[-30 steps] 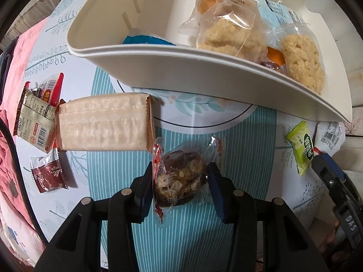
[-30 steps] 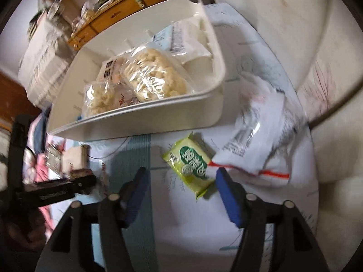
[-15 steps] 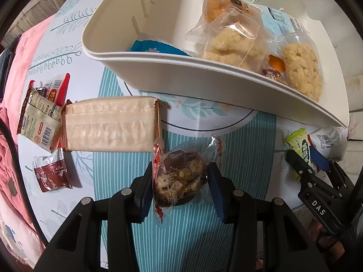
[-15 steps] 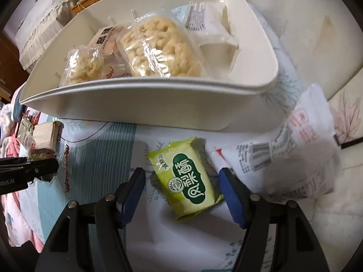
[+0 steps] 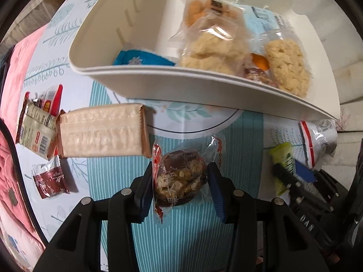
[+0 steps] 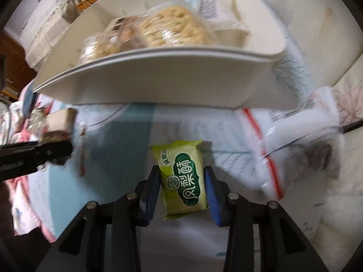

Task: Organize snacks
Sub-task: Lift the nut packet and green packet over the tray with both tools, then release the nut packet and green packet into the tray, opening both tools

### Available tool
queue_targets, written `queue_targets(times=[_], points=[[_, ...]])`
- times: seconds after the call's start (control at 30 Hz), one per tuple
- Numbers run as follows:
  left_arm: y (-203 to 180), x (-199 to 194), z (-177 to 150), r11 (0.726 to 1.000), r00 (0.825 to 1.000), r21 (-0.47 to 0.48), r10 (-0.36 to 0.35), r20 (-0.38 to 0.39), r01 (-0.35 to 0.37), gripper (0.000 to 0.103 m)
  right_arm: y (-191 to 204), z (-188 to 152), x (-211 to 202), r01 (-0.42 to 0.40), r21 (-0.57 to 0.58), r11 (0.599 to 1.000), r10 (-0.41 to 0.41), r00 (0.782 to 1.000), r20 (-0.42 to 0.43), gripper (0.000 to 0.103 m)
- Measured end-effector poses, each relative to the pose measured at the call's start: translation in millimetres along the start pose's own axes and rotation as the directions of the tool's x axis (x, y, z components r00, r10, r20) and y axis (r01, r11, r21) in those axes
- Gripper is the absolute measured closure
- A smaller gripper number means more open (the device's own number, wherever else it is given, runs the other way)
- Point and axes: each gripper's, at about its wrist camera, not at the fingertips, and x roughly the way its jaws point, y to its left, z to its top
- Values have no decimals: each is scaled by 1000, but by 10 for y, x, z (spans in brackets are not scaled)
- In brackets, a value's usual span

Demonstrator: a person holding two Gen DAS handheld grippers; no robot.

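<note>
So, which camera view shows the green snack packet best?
The right wrist view: the green snack packet lies centred between the right gripper jaws, which have just been closing, label readable. The left wrist view shows only part of it, blurred, at the right edge.

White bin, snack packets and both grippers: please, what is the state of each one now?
White bin: partly filled, on the table.
Left gripper: shut on the brown nut snack.
Right gripper: fingers have just been closing, pressing the green packet.
Beige wafer pack: flat on the table.
Dark red packet: sealed, on the table.
</note>
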Motion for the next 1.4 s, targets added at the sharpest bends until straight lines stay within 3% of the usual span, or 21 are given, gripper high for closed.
queue_targets(times=[0.17, 0.33, 0.57, 0.7, 0.8, 0.83, 0.9, 0.97, 1.0, 1.17, 1.4], points=[[-111, -198, -1, 998, 999, 62, -28, 44, 26, 60, 172, -22, -129, -96, -72, 993, 97, 995, 10, 65], [-185, -545, 53, 989, 985, 111, -112, 129, 98, 59, 356, 107, -460, -197, -159, 967, 215, 971, 107, 65], [-192, -1025, 242, 982, 946, 119, -173, 275, 145, 59, 397, 389, -1030, -221, -230, 948, 292, 891, 347, 64], [-152, -1218, 386, 983, 924, 117, -172, 342, 140, 59, 361, 512, -1220, -192, -210, 959, 271, 843, 465, 64], [-134, -1299, 530, 988, 909, 102, -148, 391, 117, 59, 261, 591, -1358, -187, -158, 970, 242, 828, 505, 64], [-131, -1326, 560, 990, 903, 89, -136, 407, 109, 57, 219, 631, -1354, -186, -125, 975, 224, 831, 509, 64], [-119, -1346, 625, 993, 904, 64, -121, 411, 104, 20, 176, 694, -1287, -177, -83, 981, 195, 847, 495, 63], [-110, -1360, 636, 992, 896, 50, -126, 425, 116, 18, 134, 767, -1175, -144, -37, 989, 145, 881, 450, 55], [-107, -1362, 622, 992, 895, 49, -126, 427, 116, 18, 111, 782, -1127, -133, -18, 991, 128, 890, 438, 45], [-82, -1231, 535, 993, 918, 17, -116, 378, 118, 18, 25, 737, -1081, -145, 22, 989, 122, 892, 436, 39], [-34, -1009, 339, 991, 945, -31, -115, 306, 131, 18, -110, 591, -959, -131, 97, 987, 84, 919, 385, 32]])
